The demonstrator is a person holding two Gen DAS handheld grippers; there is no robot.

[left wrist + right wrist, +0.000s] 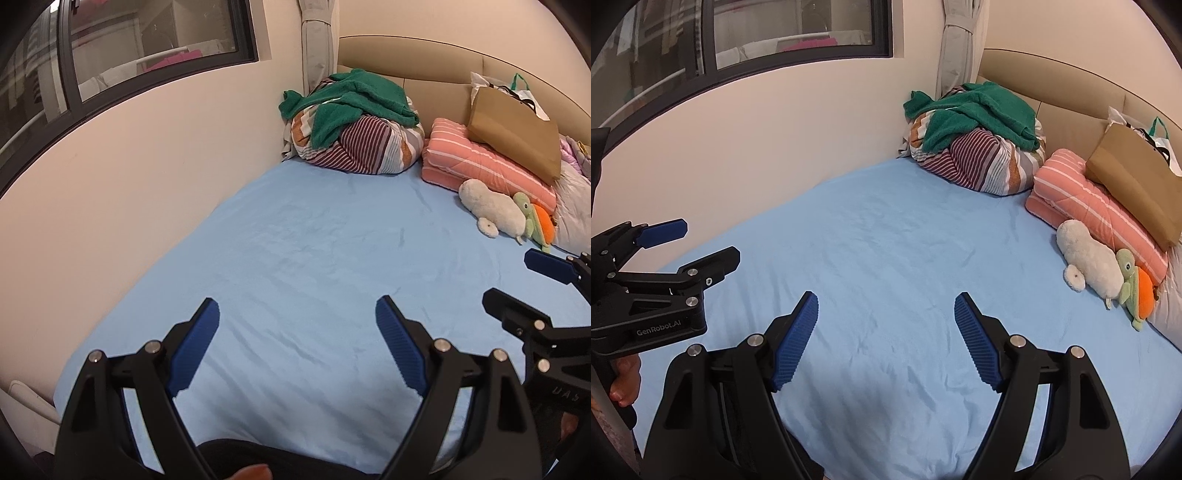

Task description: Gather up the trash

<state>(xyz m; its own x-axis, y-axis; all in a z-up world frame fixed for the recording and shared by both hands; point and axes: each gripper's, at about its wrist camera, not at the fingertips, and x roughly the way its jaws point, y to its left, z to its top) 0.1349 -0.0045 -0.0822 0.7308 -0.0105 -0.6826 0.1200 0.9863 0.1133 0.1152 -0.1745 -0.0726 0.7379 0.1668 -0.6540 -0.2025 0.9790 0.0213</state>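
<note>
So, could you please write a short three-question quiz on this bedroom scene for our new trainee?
1. True or false: the left gripper is holding something.
2. What lies on top of the striped bundle? A) green towel B) brown paper bag C) white plush toy
3. Fill in: the brown paper bag rests on the folded ____ blanket.

Key: 1 false, both it and the right gripper are open and empty; 2 A; 3 pink.

We see a bed (295, 251) under a pale blue sheet, pushed into the corner against a cream wall (147, 155). A dark-framed window (155, 44) sits above it. A tied grey curtain (317, 40) hangs in the corner beside a beige padded headboard (424, 62). Soft, even light fills the room.
</note>
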